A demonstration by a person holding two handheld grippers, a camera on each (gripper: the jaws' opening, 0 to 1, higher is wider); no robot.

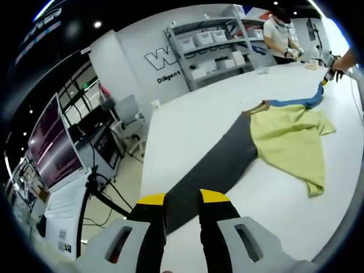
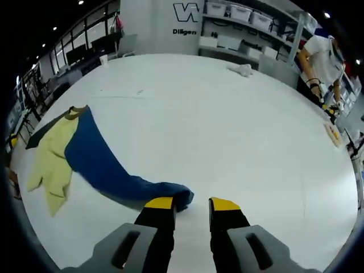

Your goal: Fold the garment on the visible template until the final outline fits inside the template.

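Note:
A garment lies spread out on the white table (image 1: 193, 119): a dark grey sleeve (image 1: 222, 162), a yellow-green body (image 1: 290, 142) and a blue sleeve (image 1: 298, 103). My left gripper (image 1: 182, 198) stands open at the table's near edge, and the grey sleeve's end runs between its jaws. In the right gripper view the blue sleeve (image 2: 99, 162) stretches toward me from the yellow-green body (image 2: 51, 159). Its bunched end touches the left jaw of my right gripper (image 2: 192, 203), which is open over the bare table (image 2: 227, 131). The right gripper (image 1: 329, 73) sits far off, at the blue sleeve's tip.
A person (image 2: 321, 57) works at the table's far side, also seen as a person (image 1: 278, 34) before grey shelves (image 1: 210, 45) with white bins. A small white item (image 2: 242, 69) lies near the far edge. Screens (image 1: 51, 148) and chairs stand beyond the table's left edge.

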